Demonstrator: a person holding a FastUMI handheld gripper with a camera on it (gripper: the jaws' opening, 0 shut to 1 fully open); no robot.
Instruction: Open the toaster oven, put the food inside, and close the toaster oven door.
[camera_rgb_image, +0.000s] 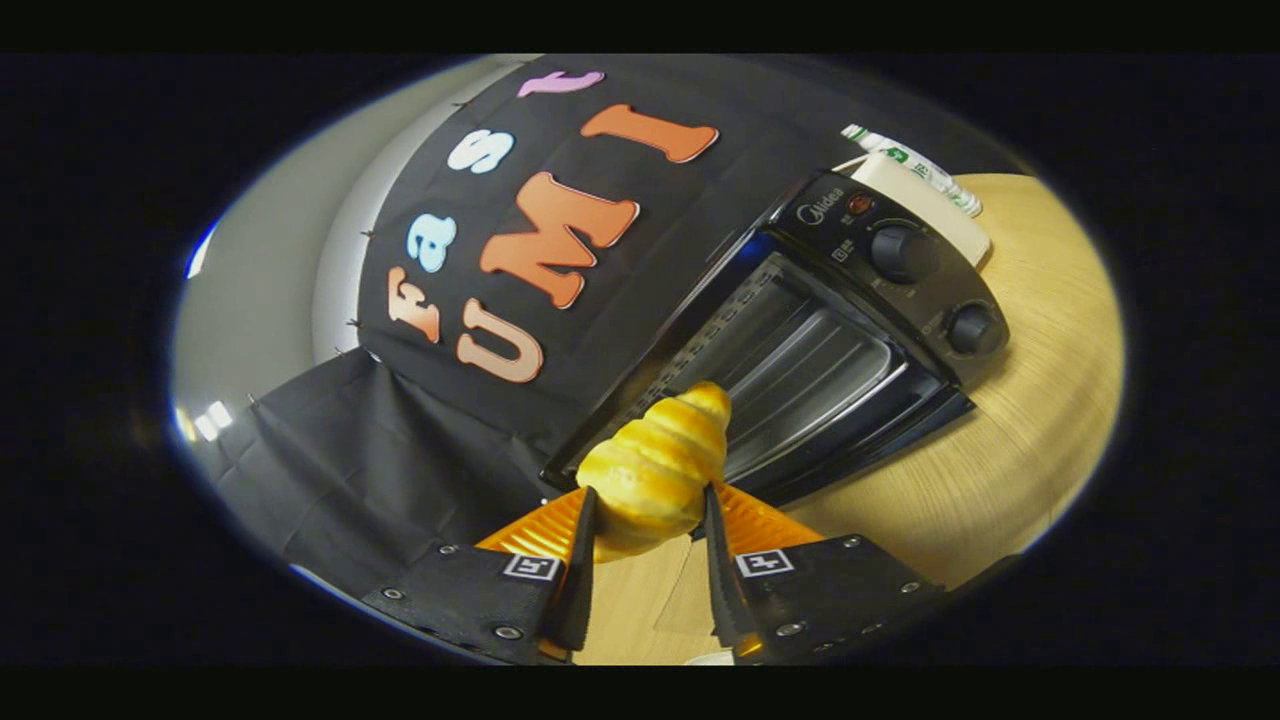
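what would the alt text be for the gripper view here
The gripper is shut on a golden croissant, held just in front of the open black toaster oven on a wooden table. The oven door hangs down and its inside looks empty.

The golden, ridged, croissant-like pastry (655, 470) hides the lower left of the black toaster oven's (800, 350) open cavity, while the oven partly hides a cream rectangular box (925, 205) behind it on the worktop (1020, 400).

a staged recording booth: black cloth wall (400, 440) behind a wooden table (1040, 400) bearing a toaster oven (850, 330).
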